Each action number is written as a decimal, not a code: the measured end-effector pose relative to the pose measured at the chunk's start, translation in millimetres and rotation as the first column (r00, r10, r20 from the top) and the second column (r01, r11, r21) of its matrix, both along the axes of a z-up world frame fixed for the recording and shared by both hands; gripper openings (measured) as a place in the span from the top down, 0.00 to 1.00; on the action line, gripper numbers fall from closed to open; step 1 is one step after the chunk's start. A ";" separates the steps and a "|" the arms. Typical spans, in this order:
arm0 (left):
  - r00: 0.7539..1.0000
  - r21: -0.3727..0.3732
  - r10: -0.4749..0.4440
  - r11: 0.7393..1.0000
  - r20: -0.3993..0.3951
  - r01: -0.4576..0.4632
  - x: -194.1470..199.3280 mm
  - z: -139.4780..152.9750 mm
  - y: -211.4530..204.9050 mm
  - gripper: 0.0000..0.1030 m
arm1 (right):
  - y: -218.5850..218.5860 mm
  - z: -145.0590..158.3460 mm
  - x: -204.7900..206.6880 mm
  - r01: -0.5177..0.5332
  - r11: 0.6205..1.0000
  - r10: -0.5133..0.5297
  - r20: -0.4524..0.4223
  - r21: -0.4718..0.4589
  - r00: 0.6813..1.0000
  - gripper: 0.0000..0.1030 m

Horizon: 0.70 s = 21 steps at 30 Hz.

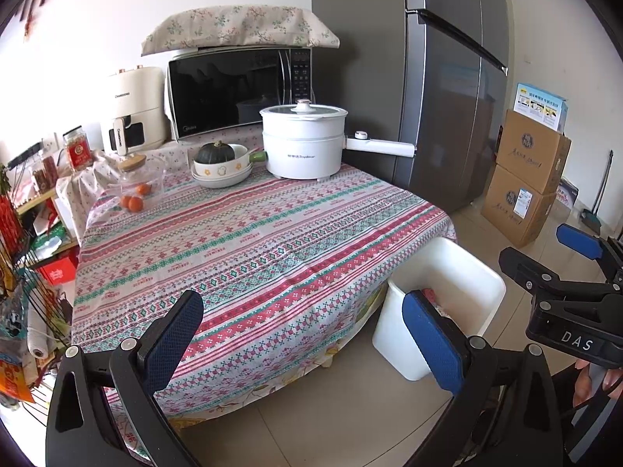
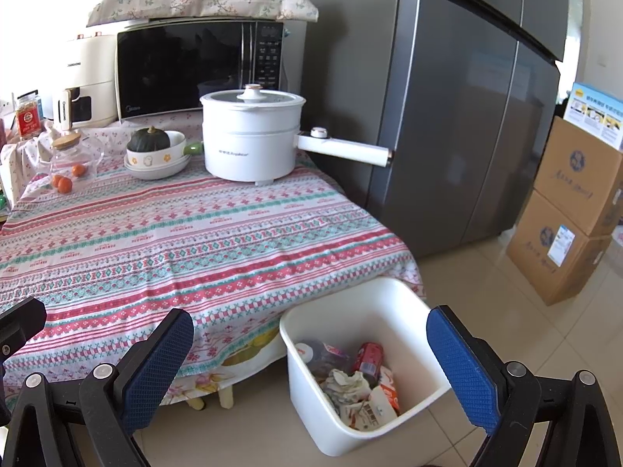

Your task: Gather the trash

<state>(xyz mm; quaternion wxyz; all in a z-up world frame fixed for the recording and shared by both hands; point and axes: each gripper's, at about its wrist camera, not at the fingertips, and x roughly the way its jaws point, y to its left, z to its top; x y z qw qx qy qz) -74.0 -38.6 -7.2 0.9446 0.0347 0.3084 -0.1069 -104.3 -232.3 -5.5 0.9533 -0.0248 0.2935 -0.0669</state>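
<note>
A white plastic bin [image 2: 307, 373] stands on the floor at the table's front right corner. It holds trash: a red can [image 2: 370, 356], crumpled paper [image 2: 344, 385] and snack wrappers [image 2: 379, 404]. The bin also shows in the left wrist view [image 1: 393, 334]. My right gripper [image 2: 311, 366] is open and empty, held above the bin; it also shows in the left wrist view [image 1: 545, 257]. My left gripper [image 1: 303, 338] is open and empty, held over the table's front edge. No loose trash shows on the tablecloth [image 2: 175, 233].
At the back of the table stand a white electric pot [image 2: 251, 136] with a long handle, a bowl with a squash [image 2: 150, 142], a glass jar with oranges [image 2: 72, 163], a microwave [image 2: 194, 66] and an air fryer. A grey fridge [image 2: 447, 97] and stacked cardboard boxes [image 2: 572, 214] stand to the right.
</note>
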 end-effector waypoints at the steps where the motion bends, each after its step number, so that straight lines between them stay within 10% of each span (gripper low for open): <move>1: 1.000 0.000 0.000 1.000 -0.001 0.000 0.2 0.1 -0.2 0.00 | -0.2 0.4 0.6 0.000 1.000 0.000 0.000 -0.001 1.000 0.04; 21: 0.998 0.024 0.013 1.000 -0.061 -0.011 13.3 -3.6 5.8 0.00 | -2.3 1.3 1.5 0.005 1.000 -0.005 0.005 -0.005 1.000 0.04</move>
